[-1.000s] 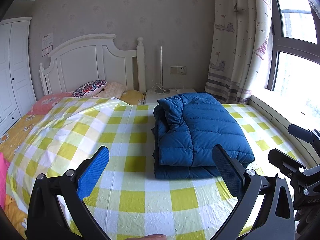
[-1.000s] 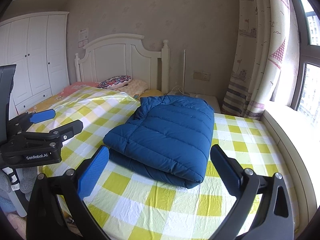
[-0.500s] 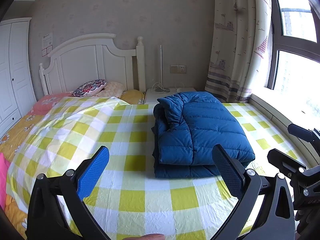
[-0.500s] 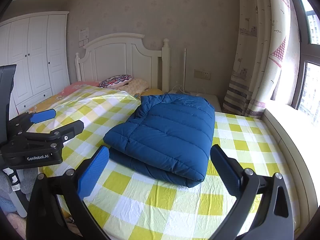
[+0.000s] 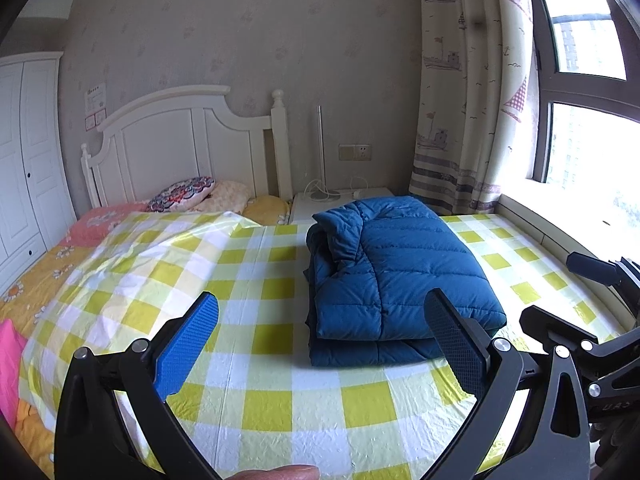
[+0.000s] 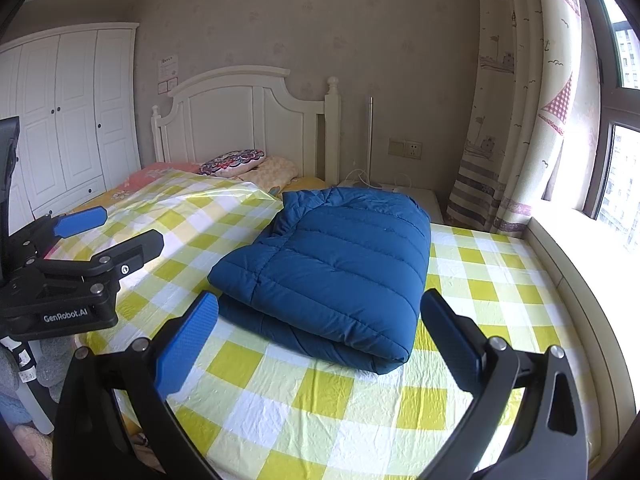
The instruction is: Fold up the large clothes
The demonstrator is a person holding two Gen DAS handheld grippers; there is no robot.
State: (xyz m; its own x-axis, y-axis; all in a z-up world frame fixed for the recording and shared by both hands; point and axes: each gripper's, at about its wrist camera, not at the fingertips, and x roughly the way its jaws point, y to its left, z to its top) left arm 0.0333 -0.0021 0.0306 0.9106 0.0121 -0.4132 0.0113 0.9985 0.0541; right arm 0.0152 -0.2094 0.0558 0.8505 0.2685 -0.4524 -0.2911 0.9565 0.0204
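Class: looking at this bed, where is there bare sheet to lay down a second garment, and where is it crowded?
Free: the checked sheet left of the folded blue jacket, the strip between jacket and window ledge, and the foot edge before it. Crowded: the pillows at the headboard.

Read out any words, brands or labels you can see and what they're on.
"GenRobot.AI": white lettering on the black body of the left gripper, seen from the right wrist.
Wall notice beside the headboard: too small to read.
Embossed lettering on the right gripper: blurred, unreadable.
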